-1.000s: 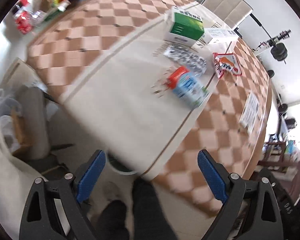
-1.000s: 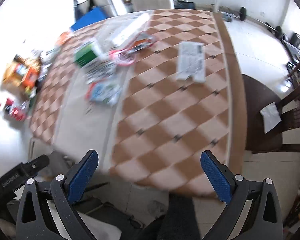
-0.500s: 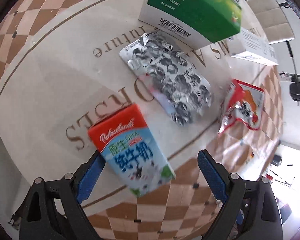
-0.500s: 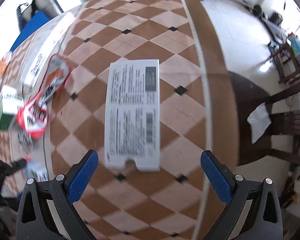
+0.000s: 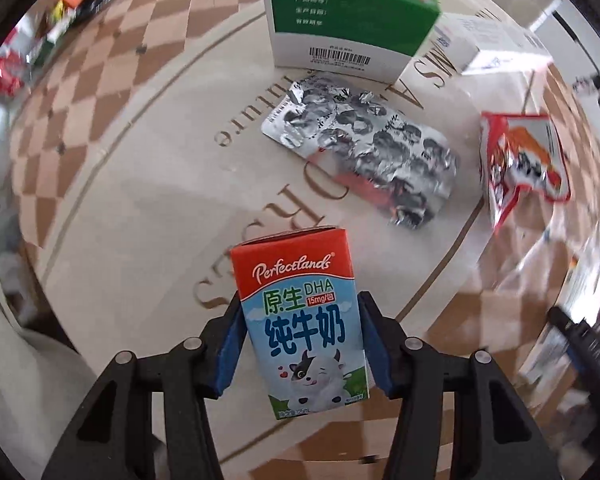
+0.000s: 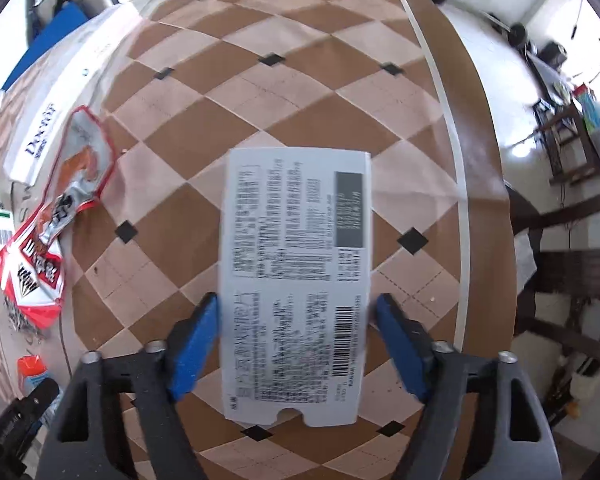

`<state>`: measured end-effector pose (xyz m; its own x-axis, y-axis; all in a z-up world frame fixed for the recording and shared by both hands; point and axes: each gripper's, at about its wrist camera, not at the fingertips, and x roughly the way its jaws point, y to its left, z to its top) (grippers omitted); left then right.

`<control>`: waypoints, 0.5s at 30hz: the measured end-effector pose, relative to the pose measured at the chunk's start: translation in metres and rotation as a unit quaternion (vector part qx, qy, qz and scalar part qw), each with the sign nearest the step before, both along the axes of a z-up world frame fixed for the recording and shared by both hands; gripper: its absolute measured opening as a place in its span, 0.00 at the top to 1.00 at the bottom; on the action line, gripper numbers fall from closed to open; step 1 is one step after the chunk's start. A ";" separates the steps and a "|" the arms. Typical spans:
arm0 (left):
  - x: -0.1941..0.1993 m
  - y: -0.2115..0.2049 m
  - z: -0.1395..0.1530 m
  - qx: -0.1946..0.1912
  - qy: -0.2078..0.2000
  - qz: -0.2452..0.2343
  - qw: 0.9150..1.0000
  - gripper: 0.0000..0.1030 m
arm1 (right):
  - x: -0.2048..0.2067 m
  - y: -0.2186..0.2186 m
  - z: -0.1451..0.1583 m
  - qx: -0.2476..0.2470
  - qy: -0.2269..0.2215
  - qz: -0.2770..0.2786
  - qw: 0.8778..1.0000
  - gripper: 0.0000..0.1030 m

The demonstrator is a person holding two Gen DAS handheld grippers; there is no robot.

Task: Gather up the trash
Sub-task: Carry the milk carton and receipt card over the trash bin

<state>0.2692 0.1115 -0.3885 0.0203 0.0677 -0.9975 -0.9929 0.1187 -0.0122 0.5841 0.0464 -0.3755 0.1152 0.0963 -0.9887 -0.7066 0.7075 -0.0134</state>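
Since 0.5 s ago, left fingers (image 5: 236,344) clamped milk carton (image 5: 304,320) | right fingers (image 6: 196,344) closing on flattened box (image 6: 296,280)

The left wrist view looks steeply down along its gripper at the table (image 5: 112,184), very near, with the milk carton (image 5: 304,320) filling 6 o'clock and a green box (image 5: 348,12) at 12 o'clock. The right wrist view also tilts down close over the checkered table (image 6: 300,80), a flat printed box (image 6: 296,280) at centre and floor at 3 o'clock. Both views share the red snack wrapper (image 5: 520,168), at 3 o'clock on the left, and the same wrapper (image 6: 52,232) at 9 o'clock on the right.
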 end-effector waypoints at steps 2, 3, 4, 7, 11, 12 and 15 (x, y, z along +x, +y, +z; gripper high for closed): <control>-0.003 -0.009 0.008 0.014 0.004 -0.015 1.000 0.52 | -0.005 -0.002 0.000 0.013 0.015 0.001 1.000 0.29; -0.006 -0.015 0.012 0.021 0.007 -0.022 1.000 0.52 | -0.007 -0.005 0.002 0.021 0.022 0.001 1.000 0.29; -0.006 -0.020 0.017 0.027 0.009 -0.027 0.999 0.53 | -0.012 -0.009 0.005 0.029 0.026 0.001 0.999 0.29; -0.019 -0.035 0.036 0.051 0.005 -0.041 0.998 0.53 | -0.031 -0.021 0.021 0.050 0.028 0.011 0.998 0.29; -0.032 -0.059 0.062 0.086 0.006 -0.065 0.994 0.53 | -0.068 -0.042 0.049 0.079 0.028 0.031 0.996 0.29; -0.042 -0.065 0.070 0.098 0.008 -0.073 0.992 0.53 | -0.078 -0.045 0.058 0.086 0.027 0.035 0.995 0.29; -0.061 -0.085 0.092 0.136 0.011 -0.100 0.986 0.53 | -0.114 -0.070 0.079 0.107 0.028 0.043 0.993 0.29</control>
